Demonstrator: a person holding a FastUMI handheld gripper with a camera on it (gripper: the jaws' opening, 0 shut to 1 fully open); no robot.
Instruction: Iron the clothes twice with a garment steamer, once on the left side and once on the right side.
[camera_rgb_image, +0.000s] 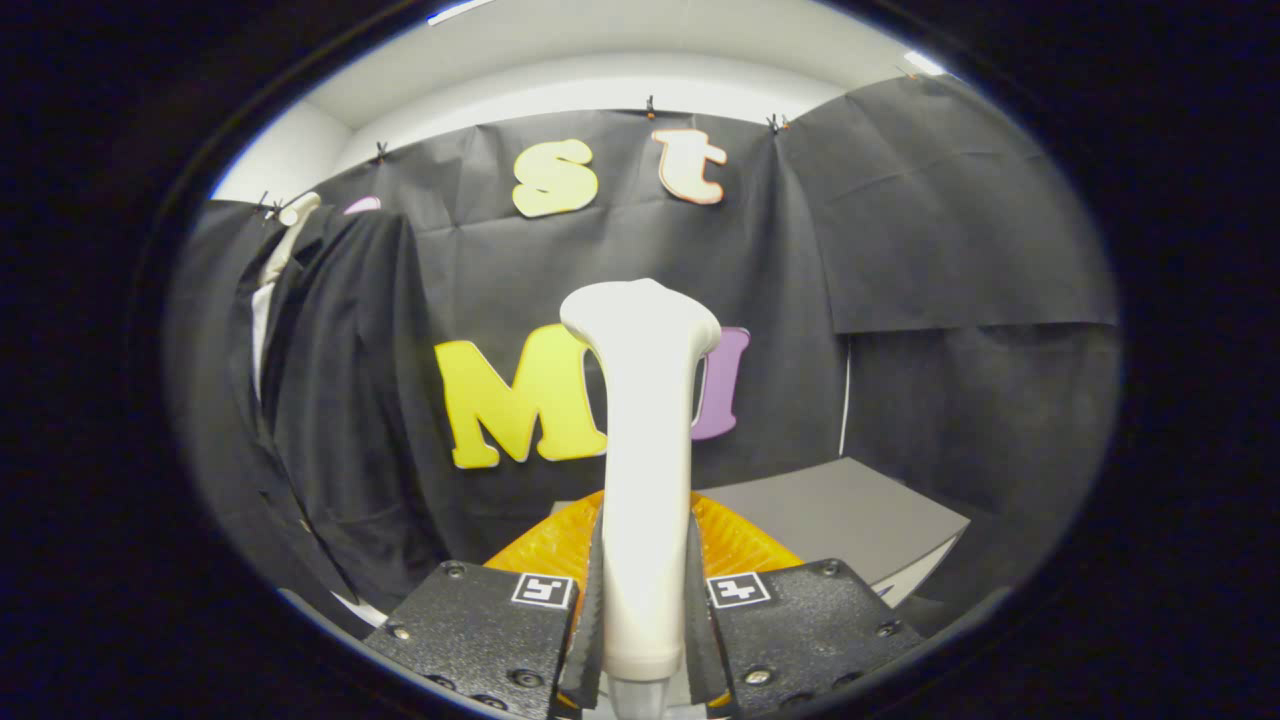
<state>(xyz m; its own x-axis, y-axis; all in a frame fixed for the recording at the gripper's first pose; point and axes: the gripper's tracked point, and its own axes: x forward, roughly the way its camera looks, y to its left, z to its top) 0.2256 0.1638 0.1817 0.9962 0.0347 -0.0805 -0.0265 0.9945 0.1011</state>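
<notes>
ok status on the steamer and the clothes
Tool shut on steamer handle, upright. Dark garment hanging off to one side, not touched. Nothing between them.

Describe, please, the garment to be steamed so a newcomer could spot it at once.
Start at the booth's black cloth wall. The dark garment hangs off to one side of the white steamer clamped between the fingers. Its folds and pale collar set it apart from the flat wall.

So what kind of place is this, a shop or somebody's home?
Probably neither: a small staged booth. Black cloth wall, a dark garment hanging from it, and a gripper clamping a white garment steamer.
</notes>
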